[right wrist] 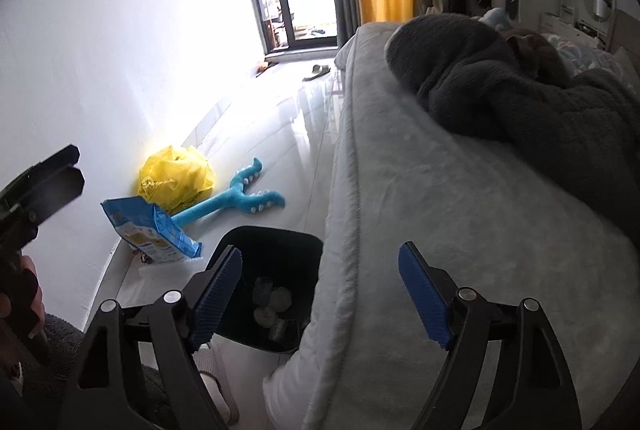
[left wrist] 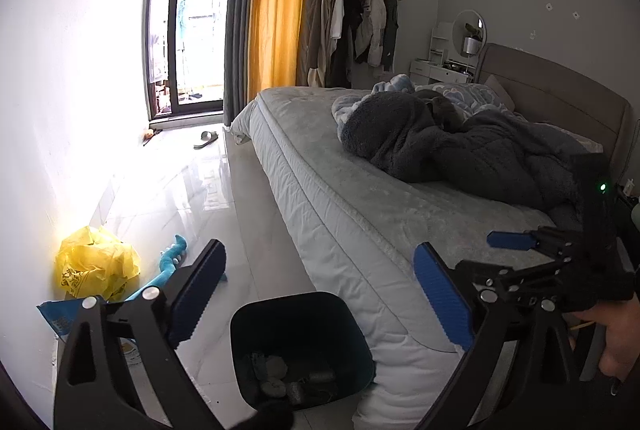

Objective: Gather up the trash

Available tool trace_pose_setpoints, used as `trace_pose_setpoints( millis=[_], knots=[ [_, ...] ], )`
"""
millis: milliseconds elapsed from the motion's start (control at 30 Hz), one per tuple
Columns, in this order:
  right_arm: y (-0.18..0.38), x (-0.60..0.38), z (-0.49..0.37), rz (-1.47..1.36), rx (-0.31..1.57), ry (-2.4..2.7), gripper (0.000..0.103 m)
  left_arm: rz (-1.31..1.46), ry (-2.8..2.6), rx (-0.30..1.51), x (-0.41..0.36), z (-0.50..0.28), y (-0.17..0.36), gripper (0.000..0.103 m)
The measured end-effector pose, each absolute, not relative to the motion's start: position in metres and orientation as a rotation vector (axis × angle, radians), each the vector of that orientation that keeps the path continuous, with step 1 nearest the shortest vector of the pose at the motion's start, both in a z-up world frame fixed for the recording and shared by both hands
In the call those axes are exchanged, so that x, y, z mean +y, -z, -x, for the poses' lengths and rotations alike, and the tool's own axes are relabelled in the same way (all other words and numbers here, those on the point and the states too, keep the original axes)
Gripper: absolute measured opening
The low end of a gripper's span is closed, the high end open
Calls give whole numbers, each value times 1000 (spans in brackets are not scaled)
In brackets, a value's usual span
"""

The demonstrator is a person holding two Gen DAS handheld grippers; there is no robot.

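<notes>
Both tools gape empty, left gripper [left wrist: 320, 294] and right gripper [right wrist: 320, 294] alike, with the bin [right wrist: 276, 254] just below and ahead; the yellow bag [right wrist: 176, 177] and blue packet [right wrist: 152, 230] lie beyond-left by the wall; a skewed pinch could tear the film.

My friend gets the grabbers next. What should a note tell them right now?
Left gripper: fingers wide open, holding nothing.
Right gripper: open, holding nothing too.
The dark plastic trash bin stands on the floor against the bed, with crumpled scraps already inside.
Left to collect: crumpled yellow plastic bag and blue snack packet, both by the wall.
</notes>
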State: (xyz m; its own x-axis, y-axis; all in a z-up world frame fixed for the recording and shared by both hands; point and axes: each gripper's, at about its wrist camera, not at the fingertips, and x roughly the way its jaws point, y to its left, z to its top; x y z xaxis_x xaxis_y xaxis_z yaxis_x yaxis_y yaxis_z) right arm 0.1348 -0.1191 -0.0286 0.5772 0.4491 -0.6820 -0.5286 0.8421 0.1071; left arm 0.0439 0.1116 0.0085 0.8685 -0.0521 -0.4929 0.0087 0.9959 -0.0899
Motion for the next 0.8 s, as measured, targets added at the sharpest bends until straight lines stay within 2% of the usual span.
trace_pose_setpoints(
  millis=[300, 600, 800],
  knots=[
    [-18, -203, -84, 101, 599, -442, 99, 46, -52, 483, 84, -17, -24, 100],
    [-30, -279, -47, 108, 496, -310, 100, 31, -37, 472, 61, -11, -10, 100],
    [-13, -309, -41, 85, 494, -278, 100, 24, 10, 472, 47, -14, 1, 100]
  ],
)
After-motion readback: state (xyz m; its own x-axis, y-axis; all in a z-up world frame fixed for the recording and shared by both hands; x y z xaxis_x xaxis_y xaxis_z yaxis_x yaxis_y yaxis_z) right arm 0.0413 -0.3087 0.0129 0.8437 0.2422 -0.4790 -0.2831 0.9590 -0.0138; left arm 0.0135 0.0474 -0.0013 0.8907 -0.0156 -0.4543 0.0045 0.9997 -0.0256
